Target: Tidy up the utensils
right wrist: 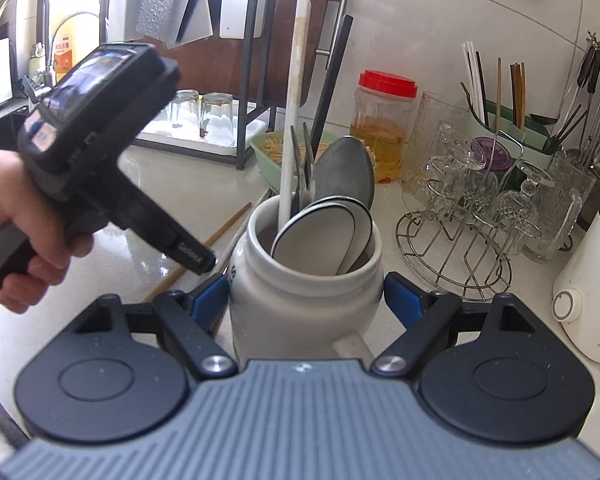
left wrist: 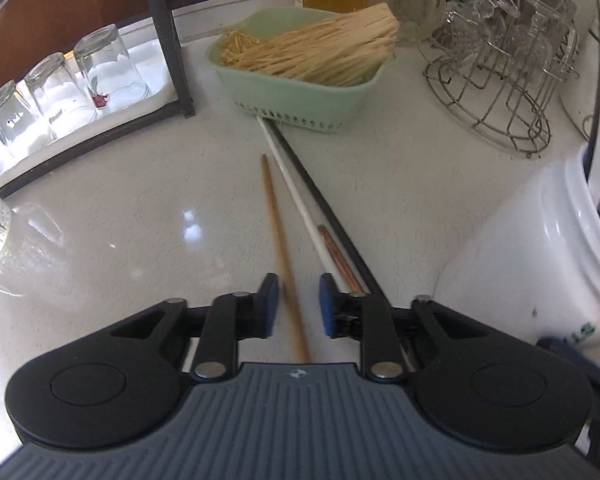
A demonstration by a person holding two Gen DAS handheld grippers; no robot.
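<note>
On the left of the counter [left wrist: 120,208], upturned glasses [left wrist: 60,92] stand on a tray by the back edge. Further right, four loose sticks lie on the bare counter, running from our near edge toward a green basket [left wrist: 300,96] of dry noodles: a wooden chopstick [left wrist: 278,232], a white chopstick [left wrist: 296,188], a short reddish chopstick [left wrist: 336,248] and a black chopstick [left wrist: 324,196]. The white and black ones reach the foot of the basket.

Our left gripper [left wrist: 298,304] hangs over the near end of the wooden chopstick, which passes between the blue pads. The jaws stand only a little apart and, as far as we can see, the pads do not press the stick, so we do not call it held.

We judge the chopstick light, stiff and smooth, apt to roll or pivot on the glossy counter. We would take it across its thin width near the thicker near end, squarely between the pads, and lift it away from its neighbours.

To the right stands the white ceramic jar [right wrist: 300,280], holding spoons and long utensils. Our right gripper [right wrist: 306,300] straddles its body, jaws wide; whether the pads press it we cannot tell. It looks heavy and breakable.

At the far right a wire rack [right wrist: 460,248] holds glassware.
</note>
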